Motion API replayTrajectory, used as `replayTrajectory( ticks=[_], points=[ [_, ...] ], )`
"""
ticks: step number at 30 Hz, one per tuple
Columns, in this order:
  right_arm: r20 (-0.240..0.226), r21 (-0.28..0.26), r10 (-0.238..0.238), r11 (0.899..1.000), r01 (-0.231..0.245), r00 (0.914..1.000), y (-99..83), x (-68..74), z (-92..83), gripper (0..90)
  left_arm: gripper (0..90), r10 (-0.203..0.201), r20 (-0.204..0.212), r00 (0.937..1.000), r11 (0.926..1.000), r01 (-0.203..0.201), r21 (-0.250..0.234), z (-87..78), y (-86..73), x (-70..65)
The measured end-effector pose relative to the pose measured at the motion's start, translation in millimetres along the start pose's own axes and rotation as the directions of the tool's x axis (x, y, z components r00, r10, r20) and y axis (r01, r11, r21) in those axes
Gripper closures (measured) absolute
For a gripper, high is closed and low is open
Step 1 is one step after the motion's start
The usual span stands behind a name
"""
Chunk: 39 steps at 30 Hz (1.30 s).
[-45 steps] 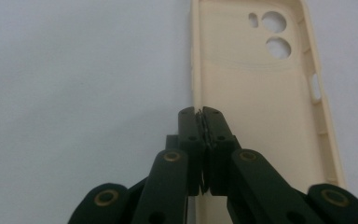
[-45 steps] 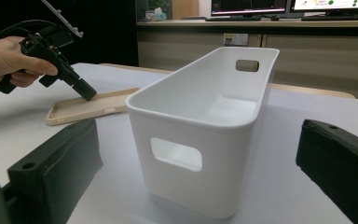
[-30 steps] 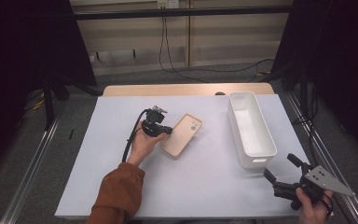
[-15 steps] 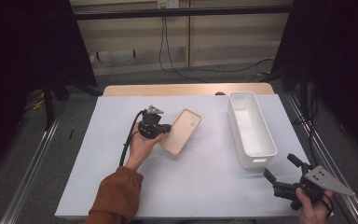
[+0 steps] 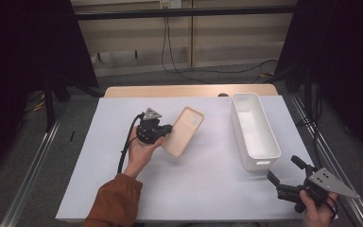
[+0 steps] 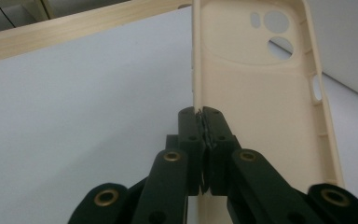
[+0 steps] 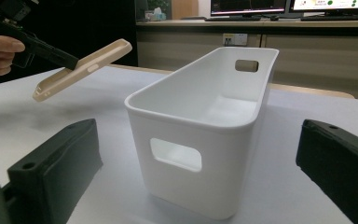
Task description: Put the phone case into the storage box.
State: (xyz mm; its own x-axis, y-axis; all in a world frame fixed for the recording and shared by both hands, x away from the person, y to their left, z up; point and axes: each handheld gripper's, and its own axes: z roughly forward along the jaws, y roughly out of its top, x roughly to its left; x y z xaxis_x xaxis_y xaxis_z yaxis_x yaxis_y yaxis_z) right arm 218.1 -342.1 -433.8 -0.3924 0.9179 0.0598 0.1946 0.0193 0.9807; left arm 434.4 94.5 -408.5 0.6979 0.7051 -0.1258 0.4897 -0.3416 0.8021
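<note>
Left gripper (image 5: 166,132) clamps the edge of the beige phone case (image 5: 183,130), held clear above the bench (image 5: 208,184). Right gripper (image 5: 283,174) released, jaws wide, near white bin (image 5: 255,131).

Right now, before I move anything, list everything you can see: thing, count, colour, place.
phone case: one, beige, off the table, pinched at one long edge, left of the bin
bin: one, white, empty, on the sheet's right side
sheet: one, white, covering the table
table: one, light wood, edge showing past the sheet
monitors: two, lit, on a desk behind, in the right gripper view
left gripper: one, black, shut on the phone case
right gripper: one, black, open, at the near right corner, aimed at the bin
sleeve: one, rust orange, bottom left
</note>
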Motion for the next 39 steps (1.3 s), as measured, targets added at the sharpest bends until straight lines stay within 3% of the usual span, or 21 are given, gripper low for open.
replayTrajectory(
  ticks=[10,19,32,39],
  points=[
    [0.003,-0.004,0.005,1.000,-0.005,1.0000,0.7,0.5,0.2,0.0,87.7,-0.012,0.001,0.9999,0.9972,0.012,-0.073,-15.7,-5.7,-3.2],
    [0.005,-0.011,0.009,1.000,-0.009,0.9999,2.1,-1.1,0.8,0.0,87.7,-0.019,-0.009,0.9998,0.9904,0.018,-0.137,-33.0,-5.2,-9.3],
    [-0.016,-0.032,-0.004,0.999,0.004,0.9999,9.6,2.9,2.0,0.0,87.7,0.015,-0.004,0.9999,0.9847,-0.015,-0.174,-63.3,-5.4,-20.8],
    [-0.031,-0.040,-0.009,0.999,0.008,0.9995,15.2,10.7,7.0,0.0,87.7,0.013,0.005,0.9999,0.9818,-0.012,-0.189,-71.2,-19.4,-25.3]
  ],
)
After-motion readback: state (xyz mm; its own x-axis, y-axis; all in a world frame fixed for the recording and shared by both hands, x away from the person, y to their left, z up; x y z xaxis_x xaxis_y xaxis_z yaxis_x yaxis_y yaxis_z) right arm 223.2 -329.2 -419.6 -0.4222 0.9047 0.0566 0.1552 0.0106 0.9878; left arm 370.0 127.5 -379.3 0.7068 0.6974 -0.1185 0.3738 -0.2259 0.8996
